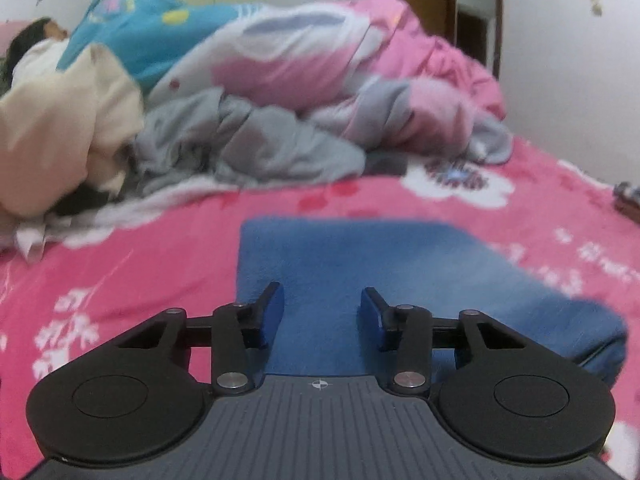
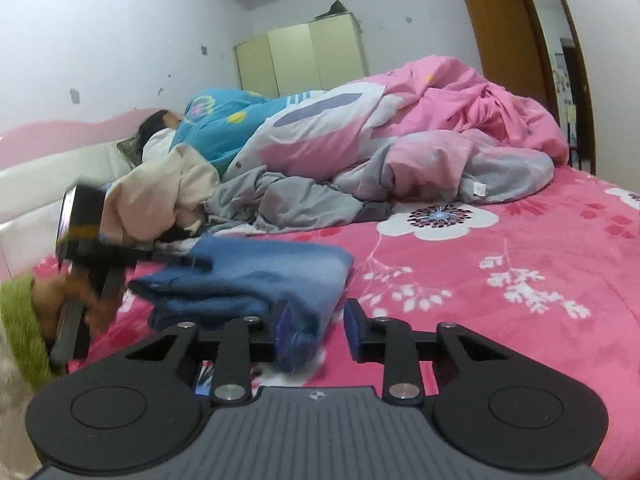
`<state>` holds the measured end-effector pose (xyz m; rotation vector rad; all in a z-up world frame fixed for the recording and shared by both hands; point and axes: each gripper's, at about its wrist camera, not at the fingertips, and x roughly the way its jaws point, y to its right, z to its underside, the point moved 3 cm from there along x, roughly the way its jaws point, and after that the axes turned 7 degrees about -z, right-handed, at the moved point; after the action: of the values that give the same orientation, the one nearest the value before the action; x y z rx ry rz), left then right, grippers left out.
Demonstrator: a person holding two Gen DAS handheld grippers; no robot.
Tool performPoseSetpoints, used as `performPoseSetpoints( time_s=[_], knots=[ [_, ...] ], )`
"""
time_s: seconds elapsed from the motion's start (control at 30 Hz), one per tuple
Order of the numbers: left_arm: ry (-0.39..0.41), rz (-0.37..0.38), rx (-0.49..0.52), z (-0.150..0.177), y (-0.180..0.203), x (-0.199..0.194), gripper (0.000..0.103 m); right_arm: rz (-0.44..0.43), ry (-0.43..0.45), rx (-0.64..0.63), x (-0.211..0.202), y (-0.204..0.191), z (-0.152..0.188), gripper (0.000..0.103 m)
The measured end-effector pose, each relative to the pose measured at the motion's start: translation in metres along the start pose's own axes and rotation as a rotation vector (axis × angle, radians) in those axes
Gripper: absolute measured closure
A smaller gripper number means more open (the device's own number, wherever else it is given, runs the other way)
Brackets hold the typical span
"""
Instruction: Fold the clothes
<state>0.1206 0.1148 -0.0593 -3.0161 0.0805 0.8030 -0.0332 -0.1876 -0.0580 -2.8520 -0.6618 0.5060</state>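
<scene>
Here the blue cloth (image 1: 360, 264) lies folded in layers on the pink floral bedspread (image 2: 520, 248), its length running away from the left gripper (image 1: 322, 312), whose jaws gape above it; the right gripper (image 2: 316, 326), jaws apart too, straddles its near corner.

Folded blue cloth on a pink floral bed

The right claw (image 2: 314, 326) stands open, one corner of the blue cloth (image 2: 256, 276) between its fingers. The left claw (image 2: 86, 248), blurred, hovers at the cloth's left. Rumpled bedding (image 2: 400, 136) is heaped far behind on the bed (image 2: 500, 280).
</scene>
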Motion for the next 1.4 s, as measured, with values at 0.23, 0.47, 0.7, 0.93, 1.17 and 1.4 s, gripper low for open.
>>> performPoseSetpoints(
  time_s=[0.23,0.47,0.7,0.93,1.17,1.4],
  knots=[
    [-0.052,-0.023,0.001,0.008,-0.005,0.017,0.058,-0.082,0.05,0.073,0.057,0.015,-0.032,0.088],
    [-0.067,-0.013,-0.018,0.013,-0.01,0.021,0.058,-0.149,-0.115,0.107,0.107,0.014,0.041,0.089],
    [-0.06,-0.022,-0.004,0.013,-0.008,0.02,0.058,-0.167,-0.139,0.116,0.1,0.019,0.02,0.089],
    [-0.011,-0.009,-0.014,0.02,-0.011,0.018,0.058,-0.119,-0.054,0.066,0.122,0.039,-0.065,0.089],
    [0.039,0.041,-0.059,0.028,-0.019,0.017,0.058,-0.123,-0.284,0.038,0.256,0.053,-0.053,0.09],
    [0.057,0.134,-0.174,0.033,-0.035,0.019,0.058,-0.055,-0.337,-0.106,0.274,0.037,-0.029,0.093]
  ],
)
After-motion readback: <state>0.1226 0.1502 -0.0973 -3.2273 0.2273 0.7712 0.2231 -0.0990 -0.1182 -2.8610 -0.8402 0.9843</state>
